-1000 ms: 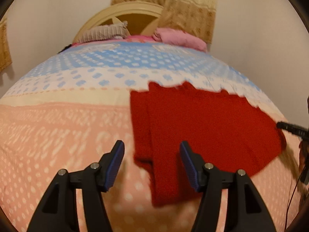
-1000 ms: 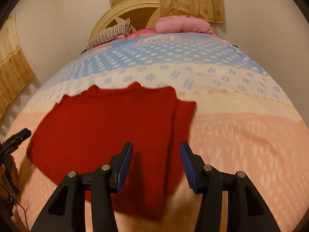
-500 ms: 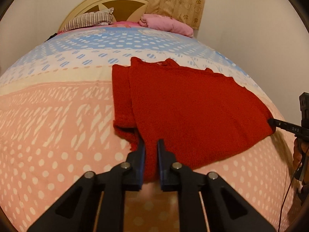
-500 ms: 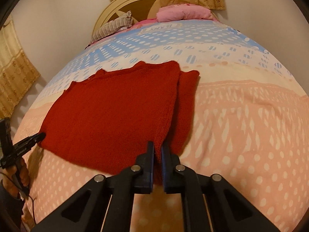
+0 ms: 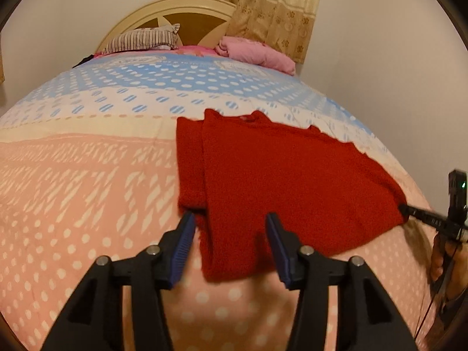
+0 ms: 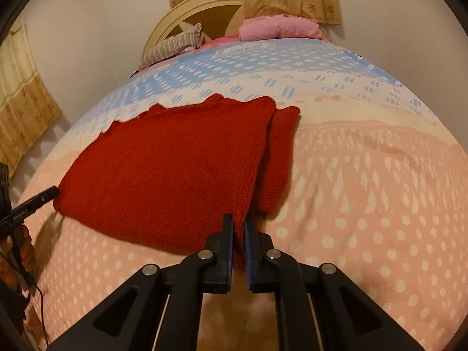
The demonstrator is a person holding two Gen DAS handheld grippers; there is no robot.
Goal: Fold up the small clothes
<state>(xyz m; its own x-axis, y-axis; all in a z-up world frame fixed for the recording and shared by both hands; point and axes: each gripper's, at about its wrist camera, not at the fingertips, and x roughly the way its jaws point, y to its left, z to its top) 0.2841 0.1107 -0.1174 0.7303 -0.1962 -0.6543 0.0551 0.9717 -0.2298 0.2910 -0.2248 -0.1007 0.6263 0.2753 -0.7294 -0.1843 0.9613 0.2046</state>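
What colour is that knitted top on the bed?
The knitted top is plain deep red, clearest in the right wrist view.

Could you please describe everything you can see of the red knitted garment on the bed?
The red knitted garment looks like a thick wool sweater, lying flat on the dotted pink and blue bedspread with a narrower strip, perhaps a sleeve, showing along each side edge. The right gripper is shut on its near corner. The left gripper is open, its jaws on either side of the other near corner without gripping it.

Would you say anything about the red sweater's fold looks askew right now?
Slightly: the red sweater lies flat, but a folded-under strip sticks out past its right edge. The right gripper pinches that corner; the left gripper is open.
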